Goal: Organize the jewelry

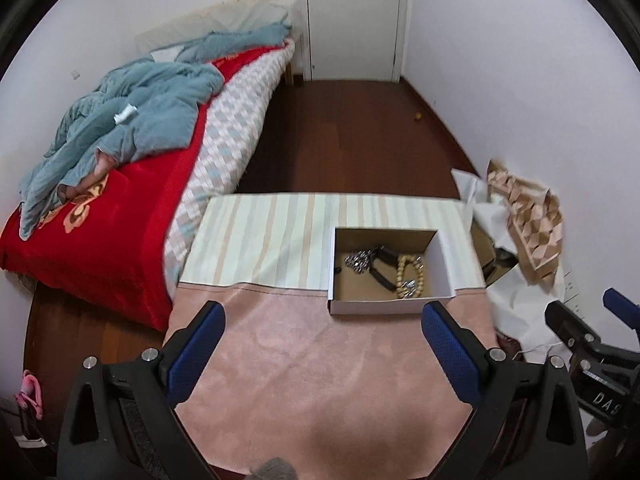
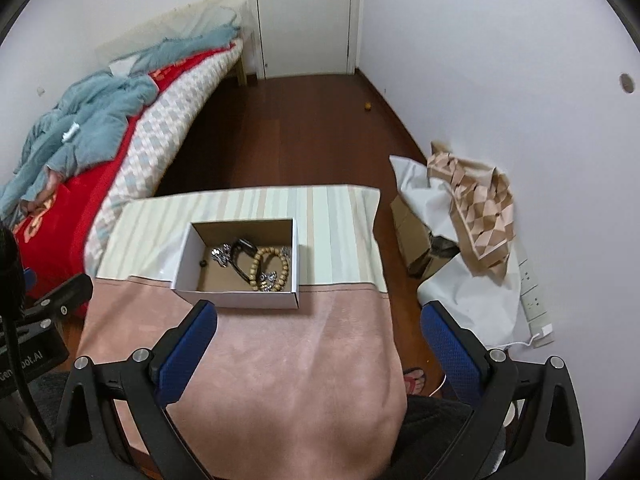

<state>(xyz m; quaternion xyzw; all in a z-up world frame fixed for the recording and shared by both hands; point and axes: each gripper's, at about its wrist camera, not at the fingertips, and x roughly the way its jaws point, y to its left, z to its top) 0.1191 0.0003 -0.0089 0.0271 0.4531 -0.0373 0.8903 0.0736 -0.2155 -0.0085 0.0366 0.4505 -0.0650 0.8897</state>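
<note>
Sitting on the pink cloth [image 2: 260, 360], the cardboard box [image 2: 240, 298] holds all the jewelry. Inside it, the bead bracelet [image 2: 267, 268] is hard and light; hook it by its loop. Next to it, the silver chain [image 2: 222, 256] is floppy and slippery. Left gripper [image 1: 322, 354] and right gripper [image 2: 318, 352] hang near the box, jaws wide apart, holding nothing.

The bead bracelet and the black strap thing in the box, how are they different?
The bead bracelet is pale wood-coloured; the black strap is dark. The bead bracelet is a string of little round balls; the black strap looks like one flat, smooth band. The bead bracelet lies towards the right of the box; the black strap lies nearer its middle. Both rest on the box's brown floor, close together.
</note>
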